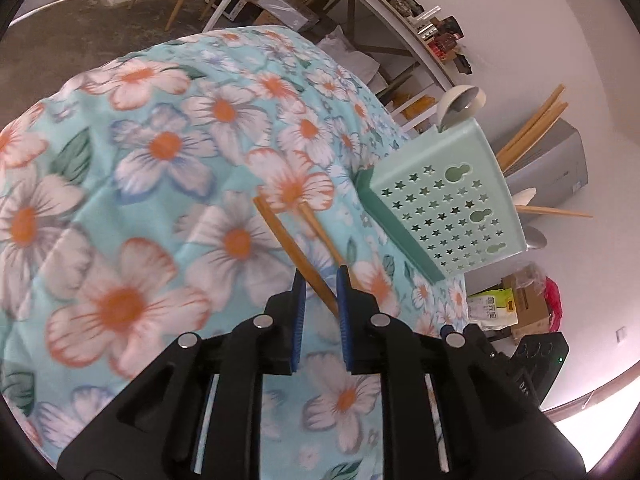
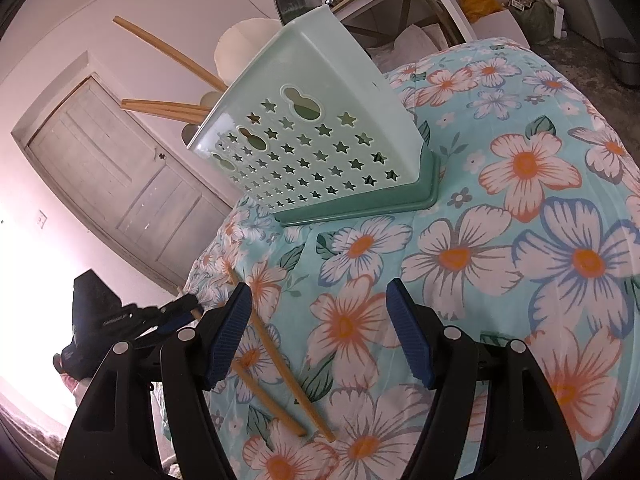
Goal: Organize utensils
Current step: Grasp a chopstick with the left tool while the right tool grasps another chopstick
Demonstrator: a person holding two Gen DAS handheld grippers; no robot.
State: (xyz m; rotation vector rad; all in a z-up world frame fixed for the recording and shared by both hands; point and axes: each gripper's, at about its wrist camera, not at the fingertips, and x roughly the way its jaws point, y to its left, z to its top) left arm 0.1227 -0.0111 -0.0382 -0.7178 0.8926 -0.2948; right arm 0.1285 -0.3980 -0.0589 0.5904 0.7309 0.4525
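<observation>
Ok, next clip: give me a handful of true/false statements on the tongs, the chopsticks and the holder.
1. The left tongs grip a chopstick. True; a second chopstick passes beside one pad, and whether it is gripped too cannot be told.
2. The right tongs hold a spoon. False: their jaws stand open with nothing between them.
3. The green utensil holder already has chopsticks and spoons sticking out of it. True.
4. The holder sits on bare wood. False: it rests on a floral cloth.
5. The holder's wall is solid. False: it has star-shaped cut-outs.
</observation>
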